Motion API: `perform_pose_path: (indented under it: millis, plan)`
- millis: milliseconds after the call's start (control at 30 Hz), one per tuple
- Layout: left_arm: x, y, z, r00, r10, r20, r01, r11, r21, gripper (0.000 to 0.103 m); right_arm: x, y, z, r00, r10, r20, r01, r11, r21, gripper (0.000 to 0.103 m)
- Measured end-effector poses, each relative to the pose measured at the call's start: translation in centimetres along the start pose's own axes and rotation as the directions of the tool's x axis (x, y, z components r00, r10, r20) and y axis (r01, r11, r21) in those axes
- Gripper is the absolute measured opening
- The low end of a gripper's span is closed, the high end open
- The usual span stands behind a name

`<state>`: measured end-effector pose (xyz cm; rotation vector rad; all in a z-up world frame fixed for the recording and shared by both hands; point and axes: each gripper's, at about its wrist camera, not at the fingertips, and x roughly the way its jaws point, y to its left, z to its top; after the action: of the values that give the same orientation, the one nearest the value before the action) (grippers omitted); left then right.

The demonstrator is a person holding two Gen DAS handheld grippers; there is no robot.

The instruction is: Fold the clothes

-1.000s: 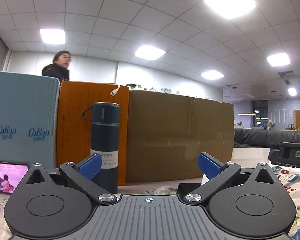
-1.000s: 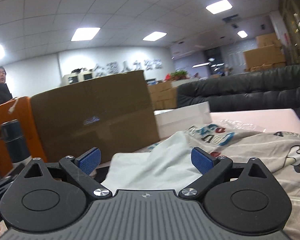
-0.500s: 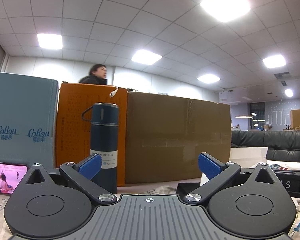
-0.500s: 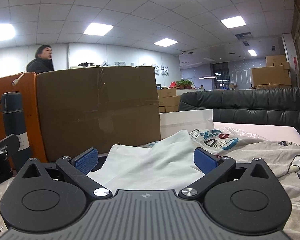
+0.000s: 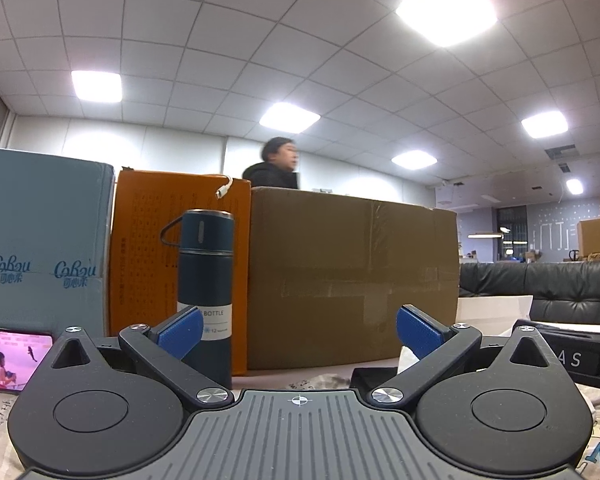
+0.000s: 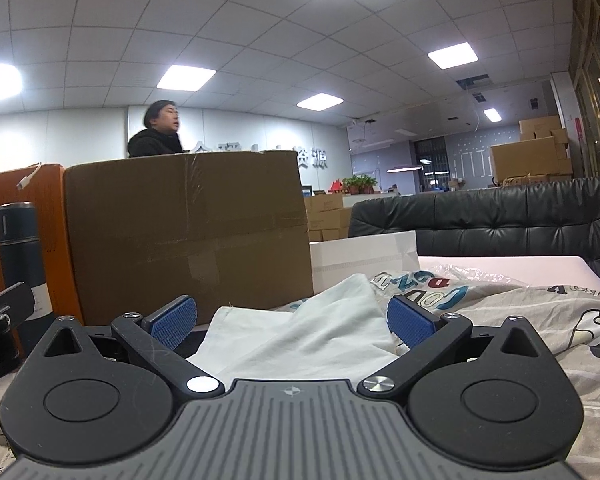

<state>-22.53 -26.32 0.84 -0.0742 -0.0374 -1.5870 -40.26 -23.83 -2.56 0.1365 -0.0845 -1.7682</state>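
White cloth lies bunched between right tongs — spread wide; nothing gripped.

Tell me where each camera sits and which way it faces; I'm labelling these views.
Left wrist: on the left gripper, low over the table, facing a flask and cardboard box; its open blue fingers show.
Right wrist: on the right gripper, low, facing white cloth and a sofa; open fingers show.
Shared: flask, orange box, cardboard box, a person behind.
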Motion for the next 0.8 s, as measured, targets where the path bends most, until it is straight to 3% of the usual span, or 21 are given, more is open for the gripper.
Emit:
perform_pose_path:
  millis: [800]
  plan:
    - [0.02,0.13,0.11,1.0,0.017,-0.005,-0.017,1.0,-0.012,0.103,-0.73,0.24,0.15,1.0,-0.016,0.018,0.016,1.0,-0.02,0.103]
